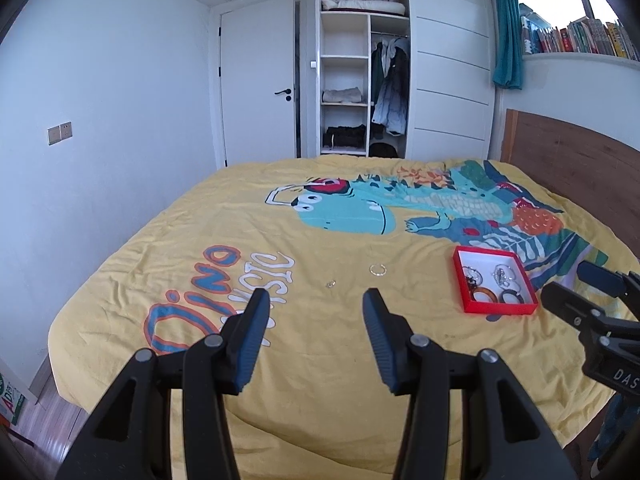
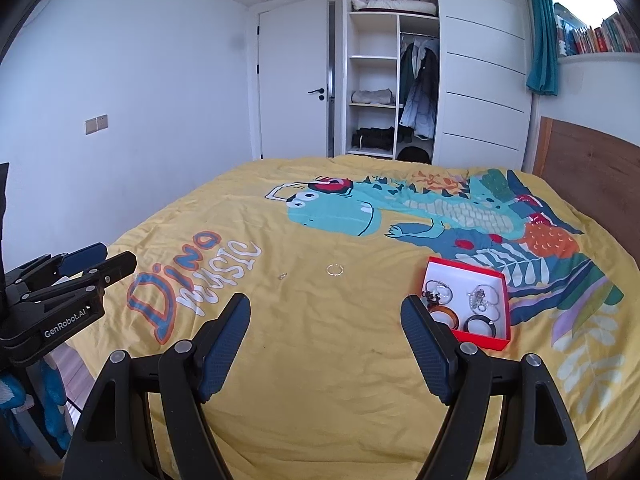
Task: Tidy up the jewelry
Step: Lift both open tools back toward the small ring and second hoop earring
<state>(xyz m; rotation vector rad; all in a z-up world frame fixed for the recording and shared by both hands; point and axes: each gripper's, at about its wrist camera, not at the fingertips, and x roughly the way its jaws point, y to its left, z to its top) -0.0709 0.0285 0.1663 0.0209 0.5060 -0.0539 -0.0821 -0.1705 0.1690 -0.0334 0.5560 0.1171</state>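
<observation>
A red jewelry box lies open on the yellow bedspread and holds several rings and bracelets. A thin silver ring and a smaller silver piece lie loose on the spread, left of the box. My left gripper is open and empty, above the spread just short of the two loose pieces. My right gripper is open and empty, with its right finger beside the box's near left corner. Each gripper shows at the edge of the other's view.
The bedspread has a dinosaur print and covers a wide bed. A wooden headboard stands at the right. An open wardrobe and a white door are beyond the bed. Books line a shelf by the window.
</observation>
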